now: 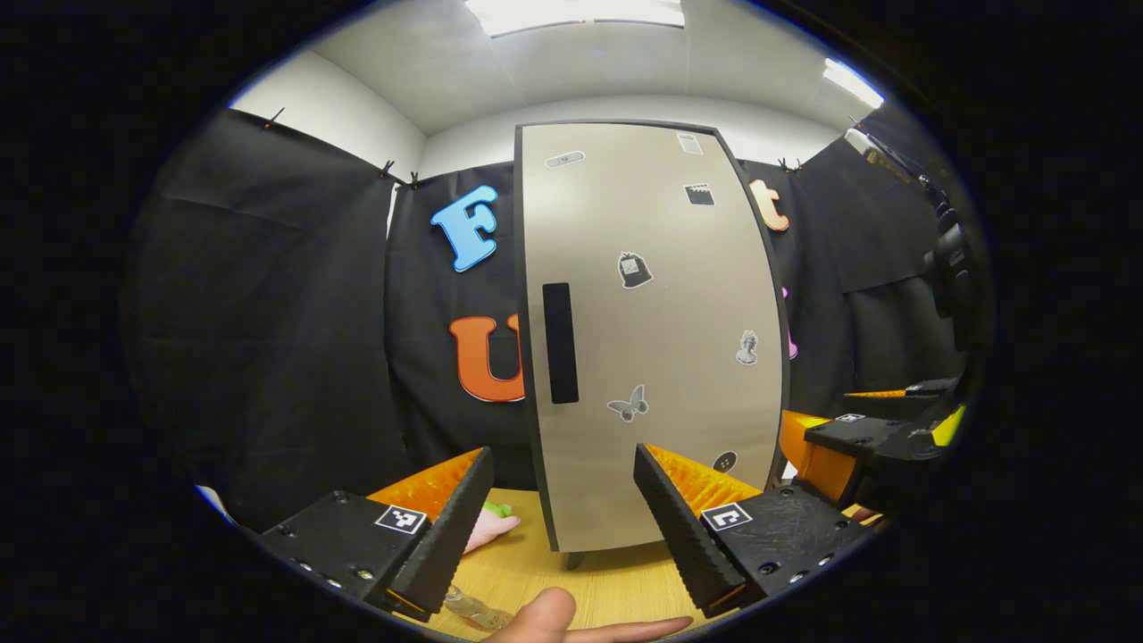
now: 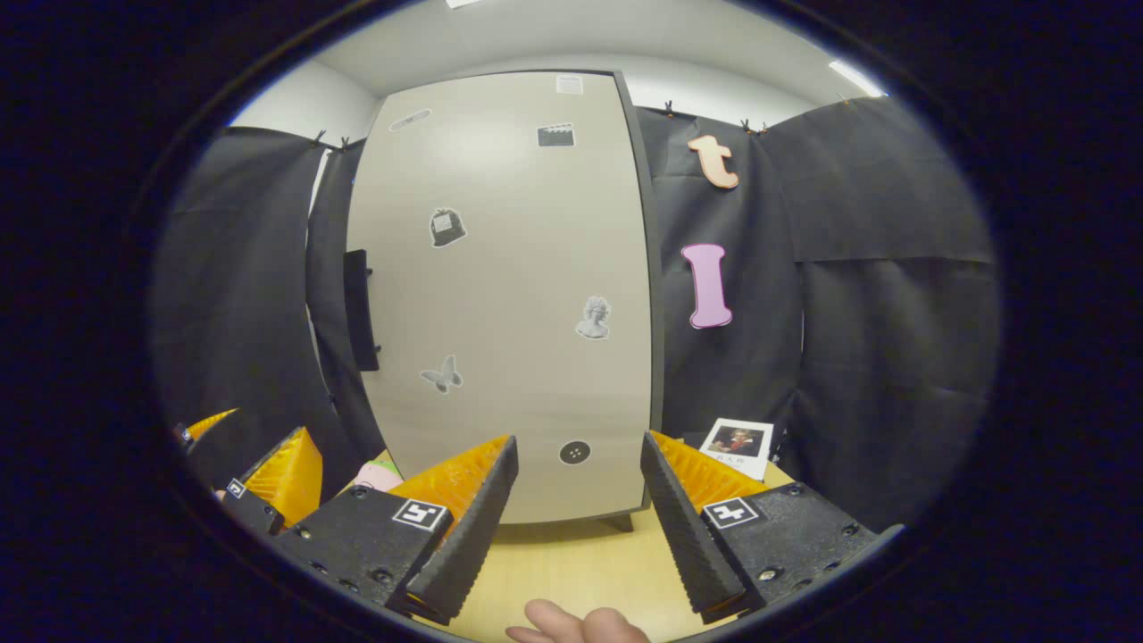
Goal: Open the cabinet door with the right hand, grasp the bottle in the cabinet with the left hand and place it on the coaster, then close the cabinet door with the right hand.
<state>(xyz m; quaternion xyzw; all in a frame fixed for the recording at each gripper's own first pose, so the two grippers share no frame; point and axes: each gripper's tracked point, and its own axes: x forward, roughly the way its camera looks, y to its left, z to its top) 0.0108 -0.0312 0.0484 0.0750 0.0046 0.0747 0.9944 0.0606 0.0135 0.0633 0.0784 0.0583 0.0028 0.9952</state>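
Note:
The tall beige cabinet (image 1: 652, 339) stands on the wooden table with its door shut, so its inside is hidden. A black vertical handle (image 1: 560, 342) sits near the door's left edge. My left gripper (image 1: 563, 449) is open and empty, a little in front of the door's lower part. A pink coaster (image 1: 491, 529) with a green bit lies on the table just left of the cabinet's foot. In the right gripper view, my right gripper (image 2: 579, 438) is open and empty, facing the door (image 2: 509, 295) below its middle, with the handle (image 2: 360, 308) far to its left.
The right gripper (image 1: 848, 415) hangs to the right of the cabinet; the left gripper (image 2: 254, 438) shows low on the left beside the pink coaster (image 2: 379, 475). A photo card (image 2: 739, 446) leans right of the cabinet. Something clear (image 1: 473, 610) lies at the near table edge.

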